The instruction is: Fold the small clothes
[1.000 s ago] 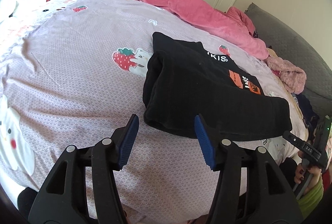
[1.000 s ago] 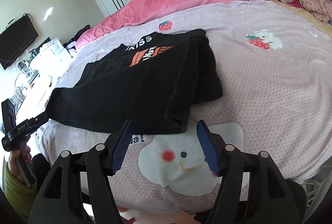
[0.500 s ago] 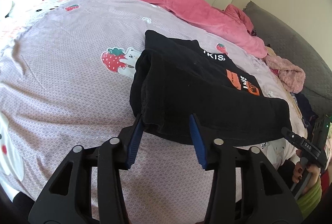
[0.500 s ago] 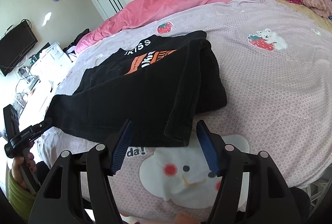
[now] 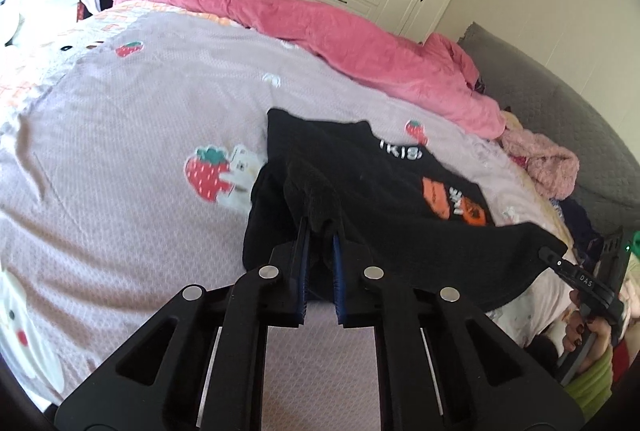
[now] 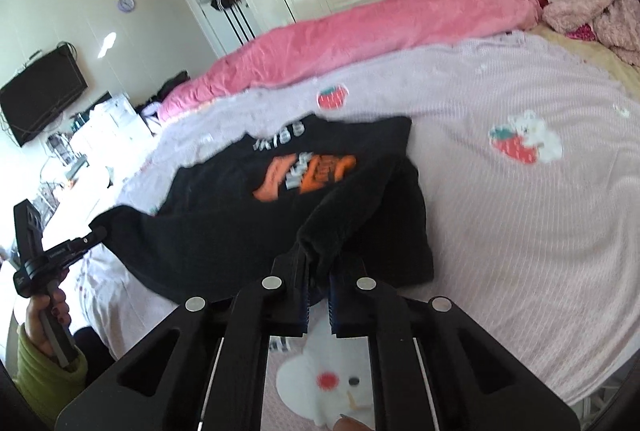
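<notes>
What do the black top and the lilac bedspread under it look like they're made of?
Black top: soft matte knit, likely fleece or cotton; it bunches thickly where the left gripper pinches it. Bedspread: thin quilted or waffle-textured cotton-like fabric with a fine raised grid and printed strawberries.

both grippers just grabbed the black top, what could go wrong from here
The left gripper and right gripper each pinch only a small bunch at the near edge of the black top, so it may slip out. The already folded sides could fall open. Uneven lifting could skew the fold.
</notes>
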Tool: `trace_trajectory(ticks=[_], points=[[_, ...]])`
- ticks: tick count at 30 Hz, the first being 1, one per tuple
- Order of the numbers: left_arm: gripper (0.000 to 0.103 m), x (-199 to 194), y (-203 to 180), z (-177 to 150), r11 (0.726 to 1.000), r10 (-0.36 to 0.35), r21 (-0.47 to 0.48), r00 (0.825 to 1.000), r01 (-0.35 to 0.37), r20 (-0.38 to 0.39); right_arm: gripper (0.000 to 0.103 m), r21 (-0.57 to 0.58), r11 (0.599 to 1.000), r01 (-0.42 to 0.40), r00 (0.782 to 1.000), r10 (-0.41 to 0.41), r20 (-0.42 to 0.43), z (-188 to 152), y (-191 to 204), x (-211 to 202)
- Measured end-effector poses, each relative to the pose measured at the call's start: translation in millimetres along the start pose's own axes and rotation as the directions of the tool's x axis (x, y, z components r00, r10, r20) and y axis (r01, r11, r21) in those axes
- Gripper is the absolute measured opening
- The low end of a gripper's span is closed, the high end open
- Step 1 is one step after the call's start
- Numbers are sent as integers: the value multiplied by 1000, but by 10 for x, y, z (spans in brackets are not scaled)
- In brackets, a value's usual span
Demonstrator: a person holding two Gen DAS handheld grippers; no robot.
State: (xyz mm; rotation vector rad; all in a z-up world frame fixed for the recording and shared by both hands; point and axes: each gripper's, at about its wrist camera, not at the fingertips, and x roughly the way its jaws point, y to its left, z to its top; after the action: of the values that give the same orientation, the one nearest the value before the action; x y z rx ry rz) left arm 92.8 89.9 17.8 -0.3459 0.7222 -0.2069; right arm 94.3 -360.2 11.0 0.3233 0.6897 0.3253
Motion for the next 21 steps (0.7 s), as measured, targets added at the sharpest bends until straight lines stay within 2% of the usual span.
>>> trace_trajectory(ticks=[9,14,21], points=[[4,51,-23,514,1000,6,-25,998,-4,65,6,56,998,-19,994,13,110,569,-93,111],[4,236,-18,745,999,28,-24,997,-26,73,6,115,993,-32,992,17,123,755,-171,249],[4,503,-7,927,998,64,-16,995,-63,83,6,181,984,1,992,-23,121,925,-273,546]])
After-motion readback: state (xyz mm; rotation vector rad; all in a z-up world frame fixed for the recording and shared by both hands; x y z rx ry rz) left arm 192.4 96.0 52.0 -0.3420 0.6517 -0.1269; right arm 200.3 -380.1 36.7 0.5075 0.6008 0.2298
